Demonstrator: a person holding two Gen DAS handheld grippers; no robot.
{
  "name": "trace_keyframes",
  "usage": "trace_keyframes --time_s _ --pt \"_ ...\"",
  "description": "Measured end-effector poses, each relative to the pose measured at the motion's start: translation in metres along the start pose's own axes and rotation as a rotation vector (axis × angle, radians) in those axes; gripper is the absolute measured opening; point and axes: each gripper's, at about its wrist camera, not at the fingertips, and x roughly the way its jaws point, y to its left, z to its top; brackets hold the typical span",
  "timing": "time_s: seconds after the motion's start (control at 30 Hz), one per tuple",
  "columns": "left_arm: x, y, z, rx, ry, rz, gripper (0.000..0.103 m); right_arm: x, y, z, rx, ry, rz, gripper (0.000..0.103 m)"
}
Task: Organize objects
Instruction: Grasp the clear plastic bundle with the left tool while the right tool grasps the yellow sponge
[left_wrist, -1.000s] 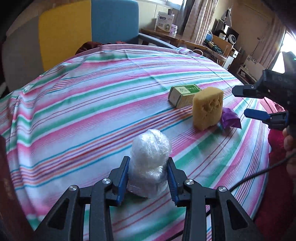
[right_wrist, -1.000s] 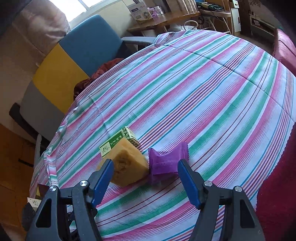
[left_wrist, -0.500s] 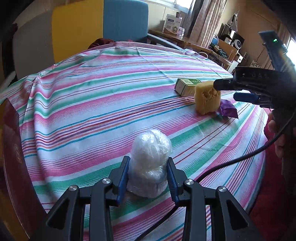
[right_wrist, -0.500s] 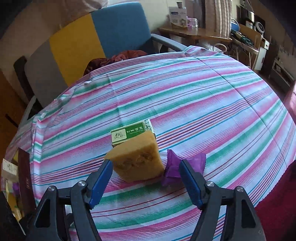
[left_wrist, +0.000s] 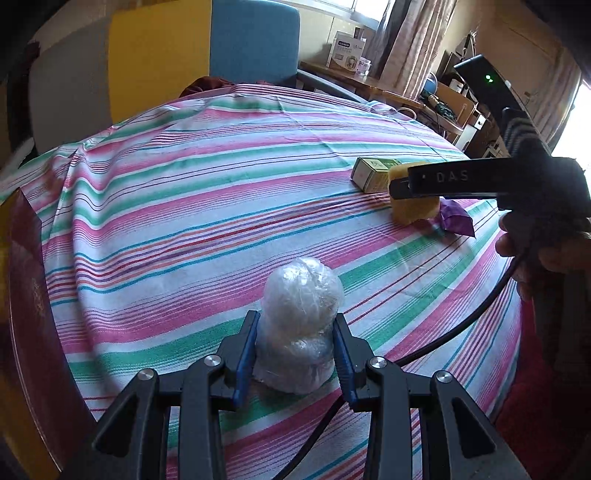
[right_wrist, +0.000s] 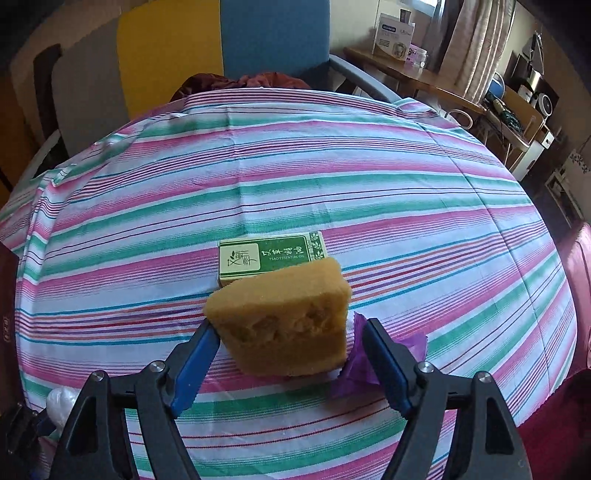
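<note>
A striped cloth (right_wrist: 332, 177) in pink, green and white covers my round table. On it sit one porous yellow sponge (right_wrist: 284, 325), one green cardboard box (right_wrist: 271, 256) touching it behind, one crinkled purple wrapper (right_wrist: 369, 365). My right gripper (right_wrist: 288, 354) is spread around the sponge; my left gripper (left_wrist: 295, 354) pinches one clear plastic-wrapped bundle (left_wrist: 299, 317) resting on the cloth.

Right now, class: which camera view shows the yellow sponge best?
The right wrist view: the yellow sponge fills the centre, between the open right gripper fingers. The left wrist view shows it small, partly hidden behind that gripper.
</note>
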Motion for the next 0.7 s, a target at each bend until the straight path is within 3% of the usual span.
trace_keyframes --time_s 0.03,0.17,0.5,0.7 --pt "0.000 0.000 0.000 -0.001 -0.002 0.000 0.039 -0.001 0.002 0.000 -0.007 -0.005 0.001 0.065" --pt "-0.003 0.002 -0.001 -0.009 -0.008 -0.001 0.038 -0.011 0.004 -0.001 -0.016 -0.046 0.013 0.059" --pt "-0.053 0.009 -0.002 -0.040 -0.078 -0.015 0.038 -0.035 0.004 -0.001 -0.001 -0.126 0.104 0.058" --pt "-0.102 0.040 -0.007 -0.126 -0.139 0.005 0.038 -0.048 0.006 -0.001 -0.011 -0.182 0.137 0.058"
